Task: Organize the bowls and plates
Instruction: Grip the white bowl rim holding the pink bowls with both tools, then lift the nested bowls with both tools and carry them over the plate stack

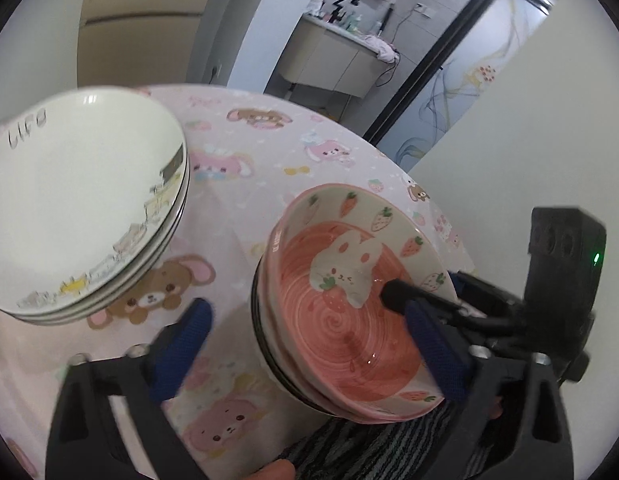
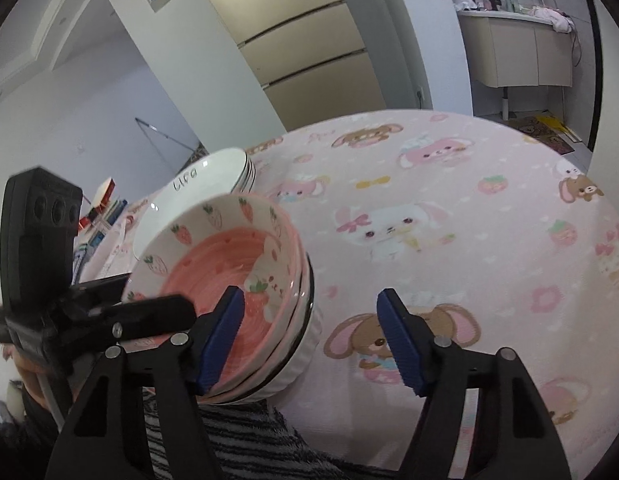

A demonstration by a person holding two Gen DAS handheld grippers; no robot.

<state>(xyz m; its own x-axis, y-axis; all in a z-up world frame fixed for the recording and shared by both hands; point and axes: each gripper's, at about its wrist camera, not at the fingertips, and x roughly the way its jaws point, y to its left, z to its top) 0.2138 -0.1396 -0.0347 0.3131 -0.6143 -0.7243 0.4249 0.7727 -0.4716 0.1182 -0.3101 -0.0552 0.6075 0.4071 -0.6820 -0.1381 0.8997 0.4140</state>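
From the left wrist view, the left gripper (image 1: 309, 340) had its jaws spread wide, holding nothing; one blue pad sat beside the stack of pink bowls (image 1: 349, 320), the other over the top bowl's near rim. That stack stood at the near edge of the table (image 1: 245, 128), with a stack of white plates (image 1: 85, 200) just beside it toward the left edge. The right gripper's black finger reached over the bowl's rim, though I couldn't tell whether it touched.

From the right wrist view, the right gripper (image 2: 309, 336) was wide open too, gripping nothing, one pad over the pink bowl, the other above bare tablecloth. The white plates showed behind. My worry: with the bowls this near the edge, a careless nudge from either gripper could tip them off.
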